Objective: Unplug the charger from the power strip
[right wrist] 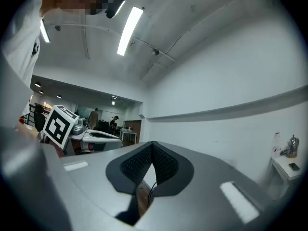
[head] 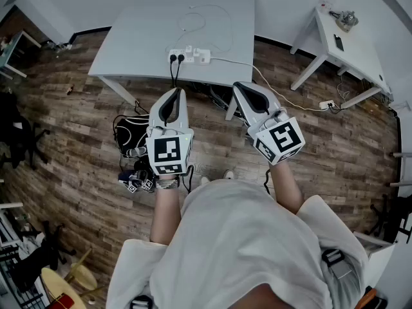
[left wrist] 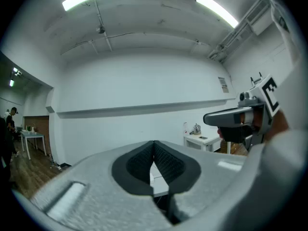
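Note:
In the head view a white power strip lies near the front edge of a white table. A white charger sits plugged into it, and its thin white cable loops across the tabletop. Two black plugs are also in the strip, their cords hanging over the edge. Both grippers are held level in front of the table, short of the strip. My left gripper is shut with nothing in it. My right gripper also has its pads together and holds nothing.
A white cord runs from the strip to a floor socket block. A second white table stands at the right. A black bag lies on the wood floor by the table leg. People stand far off in the right gripper view.

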Motion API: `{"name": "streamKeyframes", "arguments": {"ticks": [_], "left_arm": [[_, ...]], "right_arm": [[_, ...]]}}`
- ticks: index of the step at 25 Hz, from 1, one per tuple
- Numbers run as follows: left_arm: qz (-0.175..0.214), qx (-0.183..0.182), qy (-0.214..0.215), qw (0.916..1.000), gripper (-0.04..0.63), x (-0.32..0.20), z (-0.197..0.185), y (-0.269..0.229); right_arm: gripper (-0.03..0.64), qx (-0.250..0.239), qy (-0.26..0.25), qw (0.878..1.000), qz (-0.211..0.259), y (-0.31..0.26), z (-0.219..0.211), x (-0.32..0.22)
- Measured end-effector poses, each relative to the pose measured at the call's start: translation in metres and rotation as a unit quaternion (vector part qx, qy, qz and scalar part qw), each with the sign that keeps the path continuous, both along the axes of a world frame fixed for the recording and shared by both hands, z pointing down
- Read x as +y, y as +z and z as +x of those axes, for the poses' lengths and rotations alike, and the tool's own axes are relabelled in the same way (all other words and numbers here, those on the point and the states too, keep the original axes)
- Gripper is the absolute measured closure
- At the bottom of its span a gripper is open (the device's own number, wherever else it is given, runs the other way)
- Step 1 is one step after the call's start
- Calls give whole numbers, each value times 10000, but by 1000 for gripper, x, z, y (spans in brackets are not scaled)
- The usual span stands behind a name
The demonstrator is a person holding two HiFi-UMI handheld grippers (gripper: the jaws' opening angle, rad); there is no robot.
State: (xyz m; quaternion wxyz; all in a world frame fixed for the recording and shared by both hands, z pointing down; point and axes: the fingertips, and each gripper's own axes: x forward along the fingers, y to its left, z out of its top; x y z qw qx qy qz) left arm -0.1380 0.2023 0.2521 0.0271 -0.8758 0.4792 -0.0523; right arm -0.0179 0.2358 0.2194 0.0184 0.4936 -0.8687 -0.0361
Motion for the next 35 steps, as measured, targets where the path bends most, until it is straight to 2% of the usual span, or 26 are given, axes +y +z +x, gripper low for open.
{"name": "streamKeyframes", "arguments": {"ticks": [8, 14, 20, 26, 35], "left_arm": [[-1, -138, 144, 9998, 592, -13, -6, 5], [-63, -174, 274, 9995, 592, -19, -12, 12], [-84, -162, 369, 9992, 592, -26, -16, 18], [-40, -35, 456, 9989, 592, -51, -4, 22], [-185, -189, 157, 9995, 592, -129, 25, 45]], "right_arm": [[615, -124, 214, 9996, -97, 5, -3, -14], [615, -155, 271, 9990, 316, -2, -8, -14], [615, -148, 148, 9994, 286, 3, -20, -21], [615, -185, 276, 9993, 159, 18, -8, -57], [615, -353, 199, 9992, 41, 42, 26, -142]]}}
